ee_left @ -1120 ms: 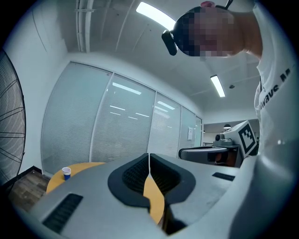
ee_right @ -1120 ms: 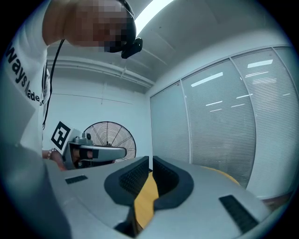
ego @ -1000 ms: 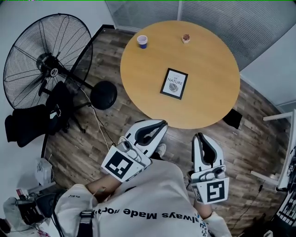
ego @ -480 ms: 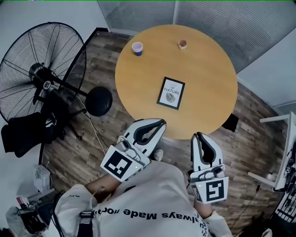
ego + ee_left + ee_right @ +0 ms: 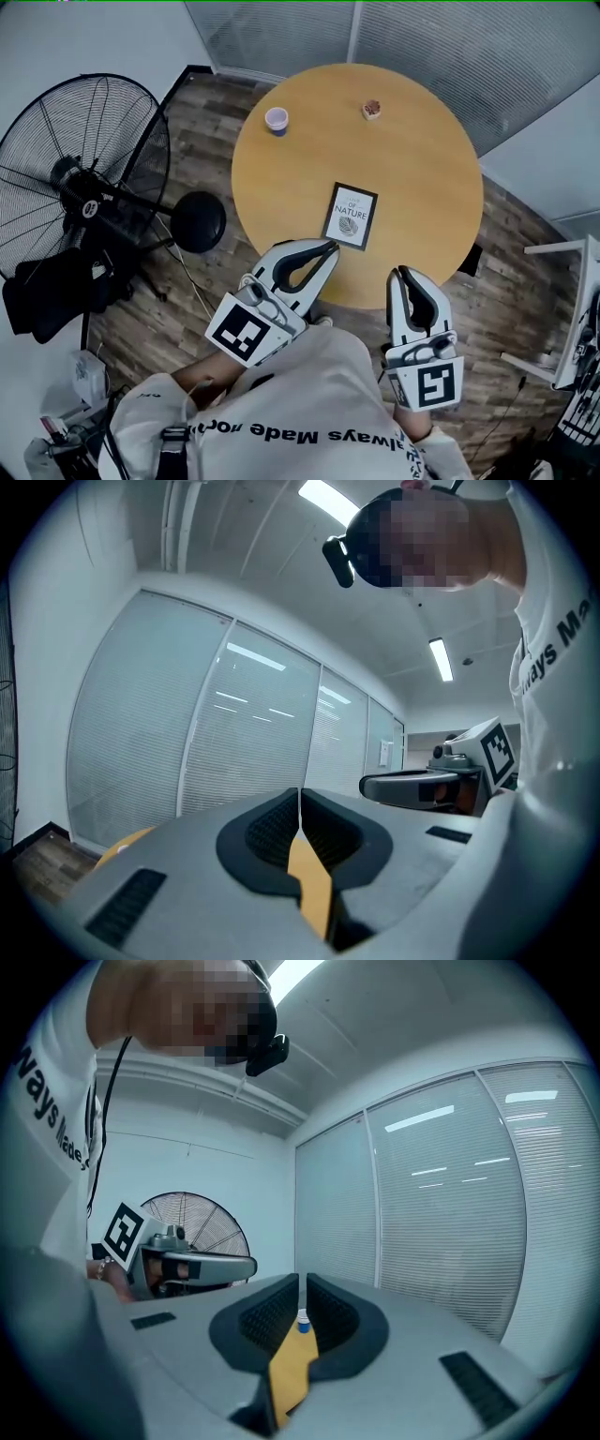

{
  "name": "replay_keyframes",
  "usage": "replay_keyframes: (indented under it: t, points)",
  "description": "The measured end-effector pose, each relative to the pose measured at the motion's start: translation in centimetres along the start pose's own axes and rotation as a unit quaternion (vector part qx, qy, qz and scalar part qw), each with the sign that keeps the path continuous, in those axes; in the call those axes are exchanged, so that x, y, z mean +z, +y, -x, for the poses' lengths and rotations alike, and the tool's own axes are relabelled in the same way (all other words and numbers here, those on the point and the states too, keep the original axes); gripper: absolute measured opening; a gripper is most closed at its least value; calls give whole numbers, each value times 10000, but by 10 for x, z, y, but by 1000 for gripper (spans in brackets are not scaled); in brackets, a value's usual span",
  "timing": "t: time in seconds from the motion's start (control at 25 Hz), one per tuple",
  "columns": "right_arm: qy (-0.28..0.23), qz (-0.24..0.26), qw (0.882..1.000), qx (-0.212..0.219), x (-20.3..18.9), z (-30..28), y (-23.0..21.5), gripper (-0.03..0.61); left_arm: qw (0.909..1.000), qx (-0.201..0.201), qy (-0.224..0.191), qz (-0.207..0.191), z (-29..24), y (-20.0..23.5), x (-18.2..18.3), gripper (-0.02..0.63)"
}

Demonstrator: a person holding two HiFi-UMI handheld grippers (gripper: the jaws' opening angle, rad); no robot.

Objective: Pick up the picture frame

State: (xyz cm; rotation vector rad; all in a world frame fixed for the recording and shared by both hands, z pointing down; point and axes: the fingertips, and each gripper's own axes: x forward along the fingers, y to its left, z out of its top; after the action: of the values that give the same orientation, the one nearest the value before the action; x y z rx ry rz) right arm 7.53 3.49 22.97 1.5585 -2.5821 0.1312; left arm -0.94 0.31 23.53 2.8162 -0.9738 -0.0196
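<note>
One black-edged picture frame (image 5: pixel 350 216), seemingly flat

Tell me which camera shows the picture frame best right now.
The head view: the picture frame lies flat on the round table, seen whole from above, with its print legible. Neither gripper view shows the frame; each looks along its own closed jaws, with only a sliver of the table visible between them.
</note>
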Motion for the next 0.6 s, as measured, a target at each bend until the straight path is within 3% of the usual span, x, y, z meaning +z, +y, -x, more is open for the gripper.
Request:
replay_keyframes:
  t: [0.6]
  points:
    - [112,-34,9991,-419,1,-79,-13,49,9991,-347,97,200,-32,76,1,32]
